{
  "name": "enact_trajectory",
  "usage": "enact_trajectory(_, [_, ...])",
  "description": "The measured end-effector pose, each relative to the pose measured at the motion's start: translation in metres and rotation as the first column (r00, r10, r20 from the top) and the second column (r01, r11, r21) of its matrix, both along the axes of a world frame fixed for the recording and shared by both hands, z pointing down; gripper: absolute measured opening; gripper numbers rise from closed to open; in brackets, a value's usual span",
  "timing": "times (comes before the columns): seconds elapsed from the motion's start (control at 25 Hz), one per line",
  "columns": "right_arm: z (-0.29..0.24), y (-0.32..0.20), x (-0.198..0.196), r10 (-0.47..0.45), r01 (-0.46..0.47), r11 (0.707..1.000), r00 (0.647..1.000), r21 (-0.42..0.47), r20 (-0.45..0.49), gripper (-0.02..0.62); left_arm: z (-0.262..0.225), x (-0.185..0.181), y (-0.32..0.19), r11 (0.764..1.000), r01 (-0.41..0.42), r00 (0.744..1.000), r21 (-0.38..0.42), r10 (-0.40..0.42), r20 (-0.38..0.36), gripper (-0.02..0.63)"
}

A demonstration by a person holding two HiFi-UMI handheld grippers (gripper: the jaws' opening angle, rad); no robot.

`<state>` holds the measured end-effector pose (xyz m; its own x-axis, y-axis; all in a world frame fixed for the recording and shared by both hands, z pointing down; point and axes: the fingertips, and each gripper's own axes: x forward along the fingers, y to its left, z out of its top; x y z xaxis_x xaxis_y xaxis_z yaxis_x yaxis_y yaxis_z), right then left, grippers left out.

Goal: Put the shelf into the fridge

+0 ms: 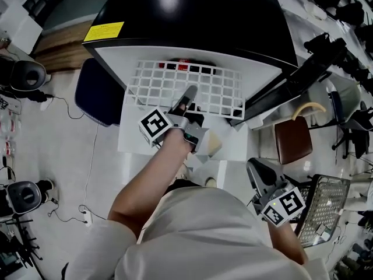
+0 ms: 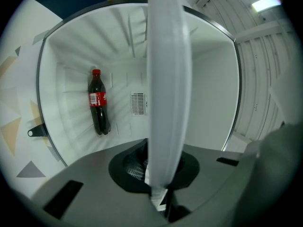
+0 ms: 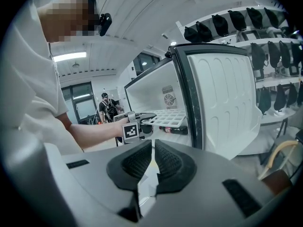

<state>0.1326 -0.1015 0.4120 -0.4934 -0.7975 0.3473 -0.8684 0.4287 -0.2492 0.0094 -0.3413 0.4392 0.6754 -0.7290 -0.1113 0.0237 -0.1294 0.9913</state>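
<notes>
A white wire grid shelf [image 1: 186,86] pokes out of the open black fridge [image 1: 192,16], level and partly inside. My left gripper [image 1: 187,101] is shut on the shelf's front edge; in the left gripper view the shelf [image 2: 163,89] runs edge-on up the middle from my left gripper [image 2: 158,193]. A cola bottle [image 2: 98,109] lies on the white fridge floor behind it. My right gripper [image 1: 259,177] hangs low at the right, away from the fridge. In the right gripper view my right gripper [image 3: 152,162] is shut on nothing, facing the shelf [image 3: 168,118] and the left gripper [image 3: 147,118].
The fridge door [image 1: 280,89] stands open to the right, its white inner liner [image 3: 227,103] close by. A brown stool [image 1: 293,140] and a metal basket [image 1: 323,212] sit at the right. Cables and tripods [image 1: 23,197] lie at the left.
</notes>
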Motion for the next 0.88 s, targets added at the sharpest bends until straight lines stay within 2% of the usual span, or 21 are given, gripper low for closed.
enact_trajectory(0.88, [0.003,-0.007,-0.002,0.125,-0.125,0.992,0.992,-0.018,-0.009,0.029,-0.004,0.019,-0.058,1.0,-0.022,0.999,-0.001,0.022,0.032,0.038])
